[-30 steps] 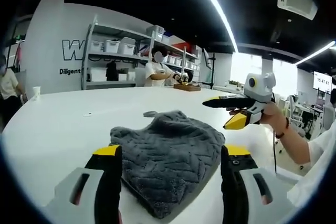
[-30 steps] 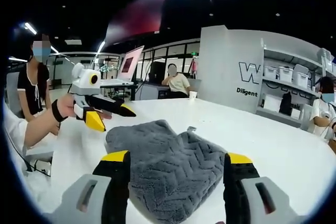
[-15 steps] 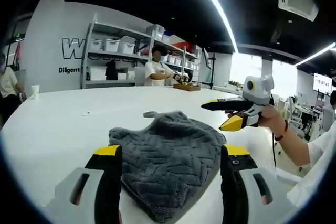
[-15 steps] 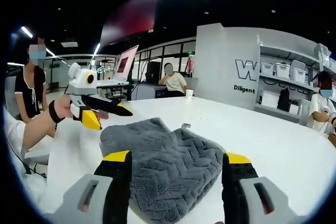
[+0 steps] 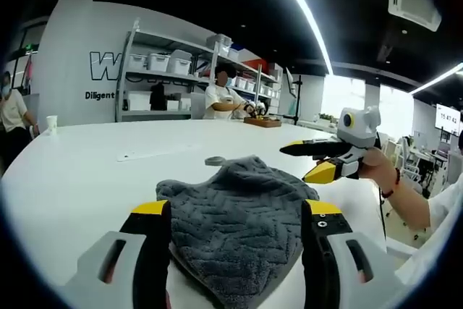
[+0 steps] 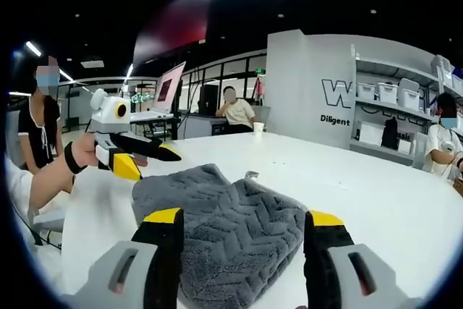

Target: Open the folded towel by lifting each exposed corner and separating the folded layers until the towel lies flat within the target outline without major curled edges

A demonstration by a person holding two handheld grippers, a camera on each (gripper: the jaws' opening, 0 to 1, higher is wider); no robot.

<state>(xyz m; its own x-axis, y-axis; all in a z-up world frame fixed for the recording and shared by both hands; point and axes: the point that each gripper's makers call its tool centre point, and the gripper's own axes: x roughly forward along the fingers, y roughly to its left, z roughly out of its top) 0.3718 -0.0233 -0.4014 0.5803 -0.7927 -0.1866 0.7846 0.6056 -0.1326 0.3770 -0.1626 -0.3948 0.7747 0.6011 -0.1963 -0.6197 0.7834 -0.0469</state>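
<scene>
Towel [image 5: 239, 211] lies folded on white table [image 5: 72, 179], between both released tongs, loop beside it.

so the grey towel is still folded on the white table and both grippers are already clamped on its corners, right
Not quite. The grey towel is folded on the white table, but neither gripper is clamped on it. In the left gripper view the left gripper has its jaws apart, and in the right gripper view the right gripper does too, with nothing held.
</scene>
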